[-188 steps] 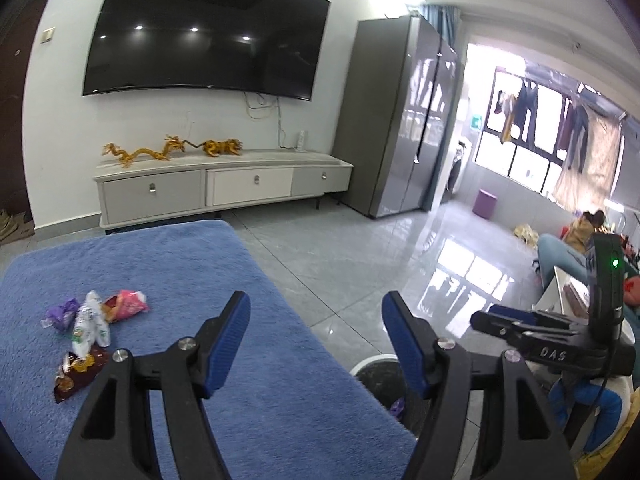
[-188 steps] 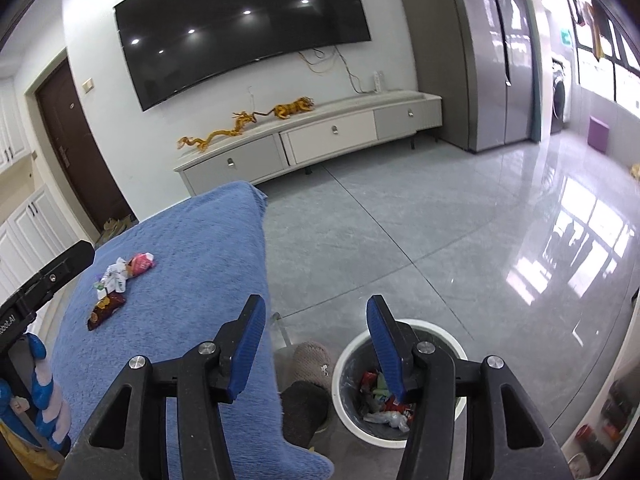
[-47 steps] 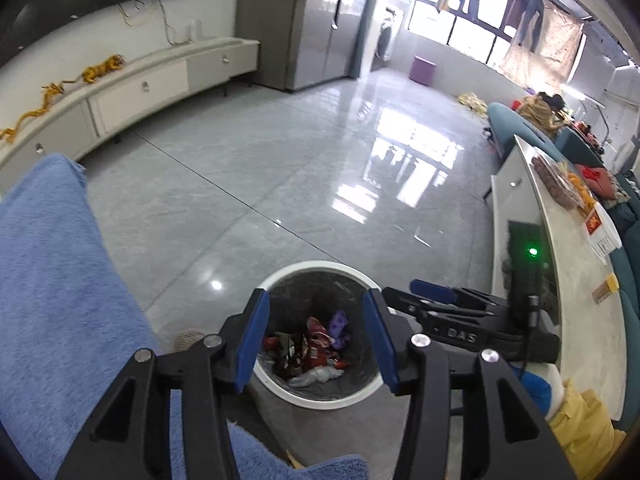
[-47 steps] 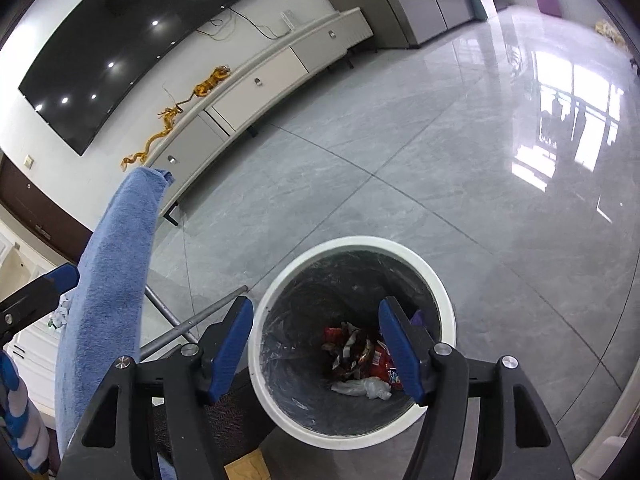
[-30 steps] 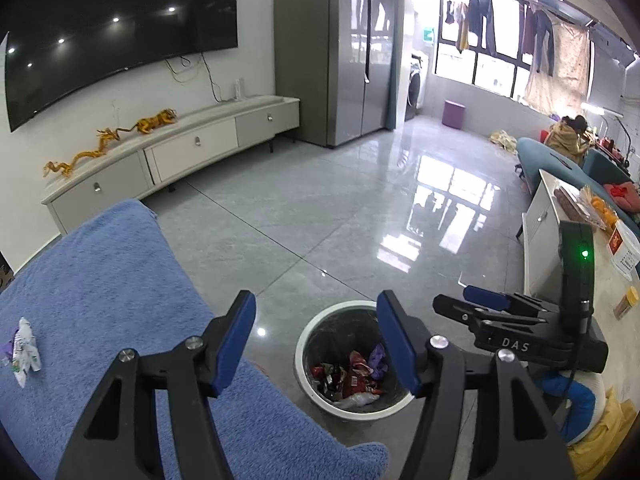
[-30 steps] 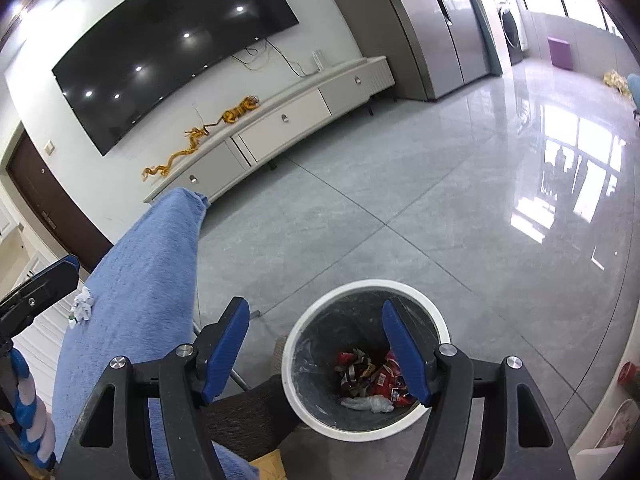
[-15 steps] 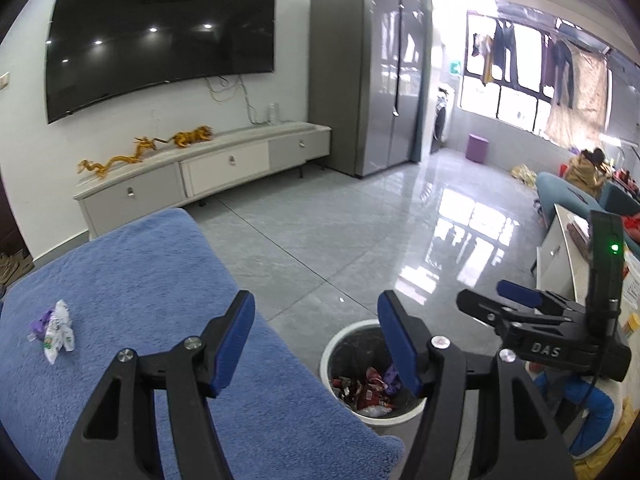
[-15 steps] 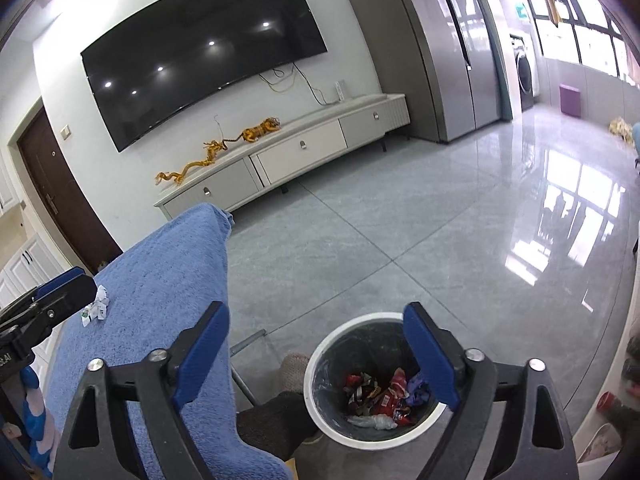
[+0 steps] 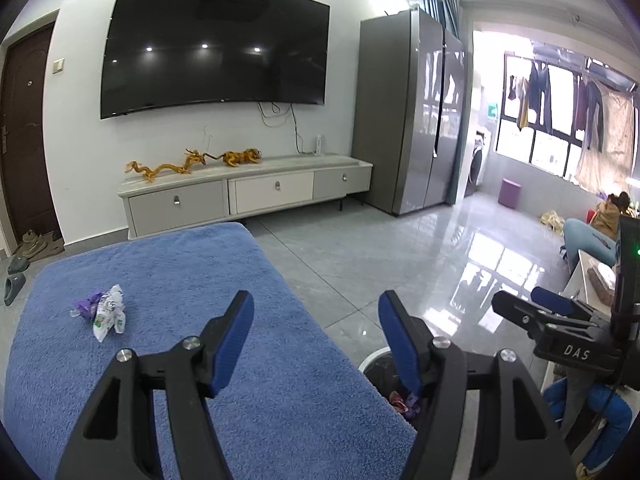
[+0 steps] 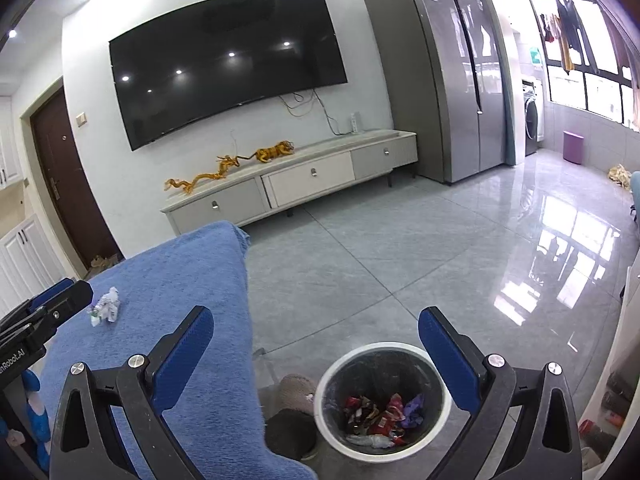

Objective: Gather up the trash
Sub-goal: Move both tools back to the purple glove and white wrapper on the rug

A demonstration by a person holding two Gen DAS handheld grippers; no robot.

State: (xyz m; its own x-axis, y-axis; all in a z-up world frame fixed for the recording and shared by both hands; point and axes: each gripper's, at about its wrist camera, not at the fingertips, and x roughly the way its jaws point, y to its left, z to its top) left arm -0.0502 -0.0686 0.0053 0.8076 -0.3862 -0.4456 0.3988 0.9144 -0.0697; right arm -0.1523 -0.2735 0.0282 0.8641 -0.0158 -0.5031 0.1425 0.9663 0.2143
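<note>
Both of your grippers are empty: your right gripper point(image 10: 316, 340) has just been opening and now stands spread wide with nothing between its blue pads, hanging over the floor near the bin point(image 10: 382, 398), while your left gripper point(image 9: 316, 340) stands partly open, also holding nothing, out over the blue cloth on the table point(image 9: 168, 280). What is left to collect is a small clump on that cloth, to the left of your left gripper — a crumpled white wrapper point(image 9: 109, 314) with a purple wrapper point(image 9: 89, 303) touching it on its far side. The bin, on the floor just beside the table's right edge, already holds a heap of red and purple wrappers. The likely trouble is the grasp: the two pieces are light and crumpled and lie on deep pile, so pads closing too high may pinch only one and flick the other away, and pads driven too low may snag the cloth and drag it. The carry is the other risk — a loosely held wrapper could slip out before it is over the bin's opening and land on the floor.
</note>
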